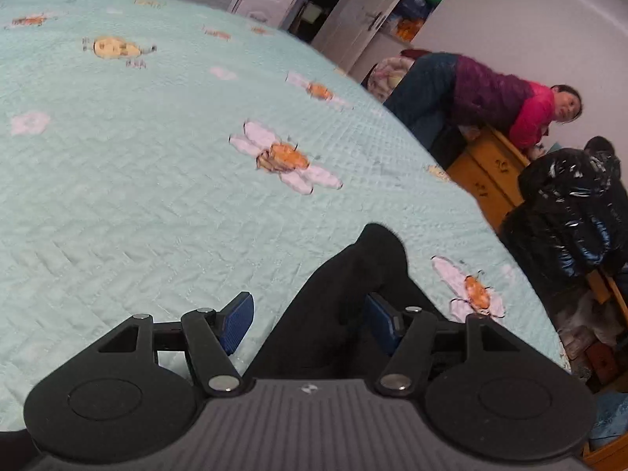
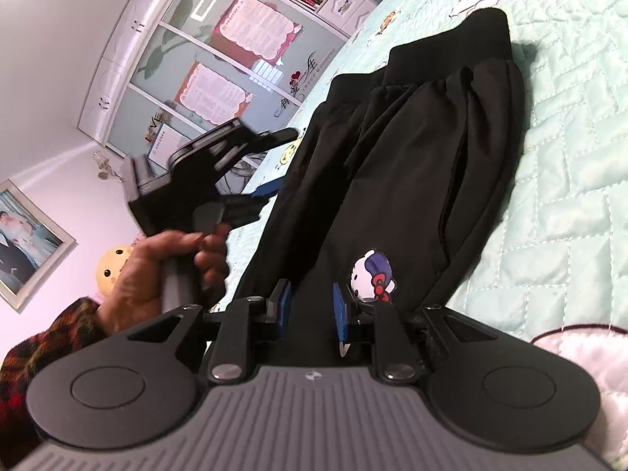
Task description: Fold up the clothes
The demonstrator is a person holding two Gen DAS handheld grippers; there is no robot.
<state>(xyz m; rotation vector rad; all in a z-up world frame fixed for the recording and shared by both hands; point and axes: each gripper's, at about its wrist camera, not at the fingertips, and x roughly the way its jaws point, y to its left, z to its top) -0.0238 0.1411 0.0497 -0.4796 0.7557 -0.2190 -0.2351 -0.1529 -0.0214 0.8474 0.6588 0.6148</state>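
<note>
Black trousers (image 2: 412,165) with a small cartoon cat patch (image 2: 373,274) lie lengthwise on the mint quilted bedspread (image 2: 569,157), waistband at the far end. My right gripper (image 2: 312,310) straddles the near edge of the trousers, blue pads apart with black cloth between them. My left gripper (image 1: 310,324) is open, with a fold of the black trousers (image 1: 353,294) rising between its blue pads and touching the right pad. The left gripper also shows in the right wrist view (image 2: 274,165), held by a hand at the trousers' left edge.
The bedspread (image 1: 137,157) with flower and bee prints stretches far and left. Two people (image 1: 510,106) sit beyond the bed's right edge by a wooden cabinet (image 1: 486,180). A wardrobe (image 2: 196,78) stands beyond the bed. A white pillow (image 2: 588,353) lies near right.
</note>
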